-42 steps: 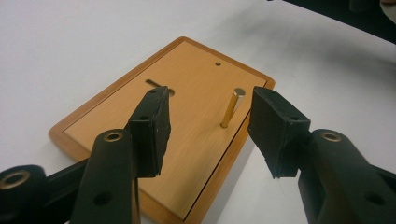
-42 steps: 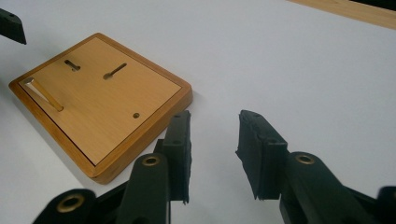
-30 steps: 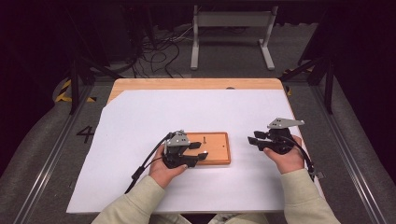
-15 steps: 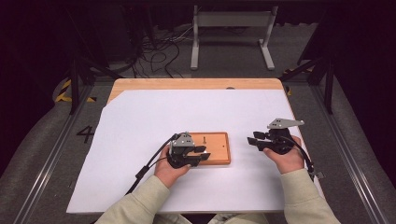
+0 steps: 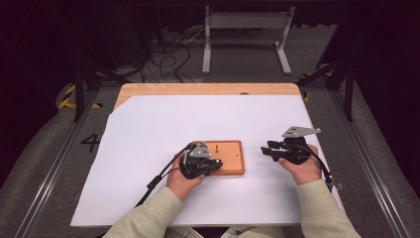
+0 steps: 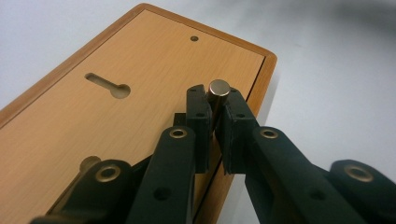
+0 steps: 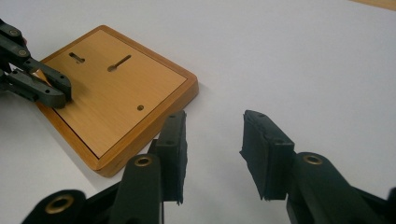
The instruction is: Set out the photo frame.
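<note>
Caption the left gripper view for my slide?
Left gripper clamps small silver metal pin over orange wooden board.

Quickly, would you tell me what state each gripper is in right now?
Left gripper: jaws just closed on the small metal pin.
Right gripper: open, holding nothing.

table: wooden table (image 5: 208, 89), white sheet (image 5: 163, 124) over it
floor: grey, with tangled cables (image 5: 166, 54)
behind: white frame (image 5: 245, 22); surroundings dark, hard to read
</note>
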`<state>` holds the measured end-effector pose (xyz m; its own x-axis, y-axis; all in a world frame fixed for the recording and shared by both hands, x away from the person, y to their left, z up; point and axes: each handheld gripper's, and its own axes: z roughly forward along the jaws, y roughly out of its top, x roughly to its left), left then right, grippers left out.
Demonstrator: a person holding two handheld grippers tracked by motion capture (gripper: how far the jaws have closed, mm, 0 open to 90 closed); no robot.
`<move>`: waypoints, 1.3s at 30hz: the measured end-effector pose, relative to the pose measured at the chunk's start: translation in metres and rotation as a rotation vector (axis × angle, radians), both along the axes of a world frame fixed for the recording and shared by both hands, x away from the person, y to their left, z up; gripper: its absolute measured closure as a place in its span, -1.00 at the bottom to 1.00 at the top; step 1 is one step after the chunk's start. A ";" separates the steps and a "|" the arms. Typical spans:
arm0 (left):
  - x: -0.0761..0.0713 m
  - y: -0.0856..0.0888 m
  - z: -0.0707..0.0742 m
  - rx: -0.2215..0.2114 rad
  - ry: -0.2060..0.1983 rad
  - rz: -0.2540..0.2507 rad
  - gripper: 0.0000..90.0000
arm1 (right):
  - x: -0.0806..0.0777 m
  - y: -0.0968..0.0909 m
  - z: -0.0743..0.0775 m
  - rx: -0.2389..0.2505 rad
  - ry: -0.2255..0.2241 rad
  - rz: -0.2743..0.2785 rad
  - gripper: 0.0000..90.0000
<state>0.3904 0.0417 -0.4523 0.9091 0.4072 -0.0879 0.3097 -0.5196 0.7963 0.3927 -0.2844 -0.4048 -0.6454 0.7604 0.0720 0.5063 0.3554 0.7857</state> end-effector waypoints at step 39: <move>-0.046 -0.009 -0.004 0.214 -0.464 -0.089 0.85 | -0.002 0.003 0.001 -0.031 -0.039 0.024 0.41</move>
